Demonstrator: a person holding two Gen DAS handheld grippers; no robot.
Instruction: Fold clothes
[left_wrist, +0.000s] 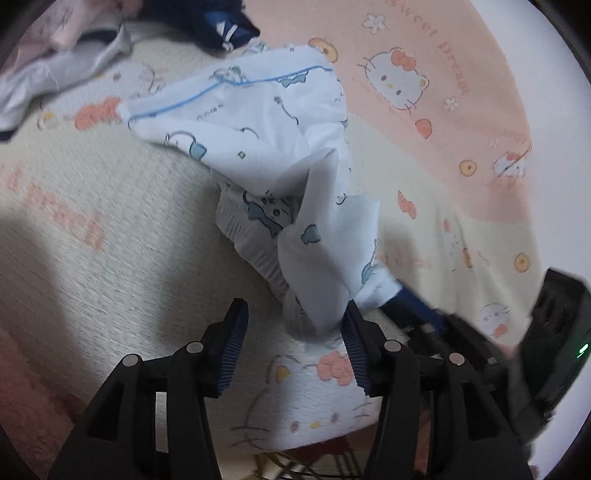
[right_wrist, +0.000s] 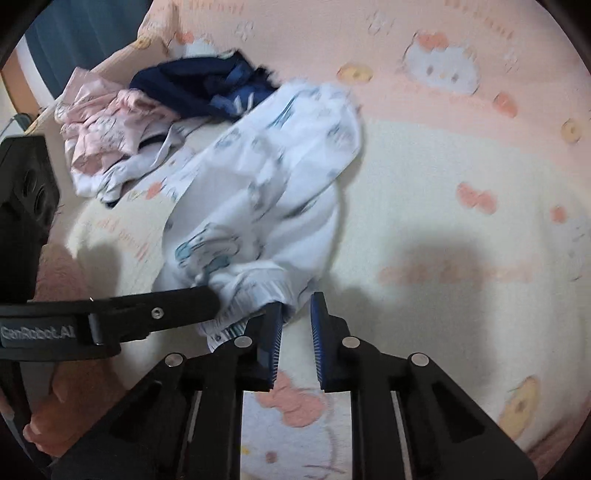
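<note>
The white cartoon-print pyjama trousers (left_wrist: 258, 147) lie bunched on the bed's Hello Kitty blanket (left_wrist: 424, 122), stretching from their elastic waistband (left_wrist: 255, 251), nearest the cameras, away toward the heap of other clothes: a navy garment (right_wrist: 207, 88) and a pink printed garment (right_wrist: 107, 122) beyond the trousers' far end.

The left claw (left_wrist: 293, 339) has its jaws wide apart, with a hanging point of the fabric touching the inner face of one jaw; nothing is pinched. The right claw (right_wrist: 296, 336) is narrowly apart just beside the waistband edge, and no cloth sits in the gap. Both views are smeared by motion, so fine contact is hard to judge.

Risks, as I judge them:
- With neither claw clamped, the trousers could slump back into a heap and lose whatever lay they have.
- Either claw may close on several layers of the bunched waistband at once, so a lift would drag a twisted wad rather than one edge.
- The two claws sit close together at the waistband; they could knock each other.
- The trousers' far end lies against the navy garment, so a pull could drag that along.
</note>
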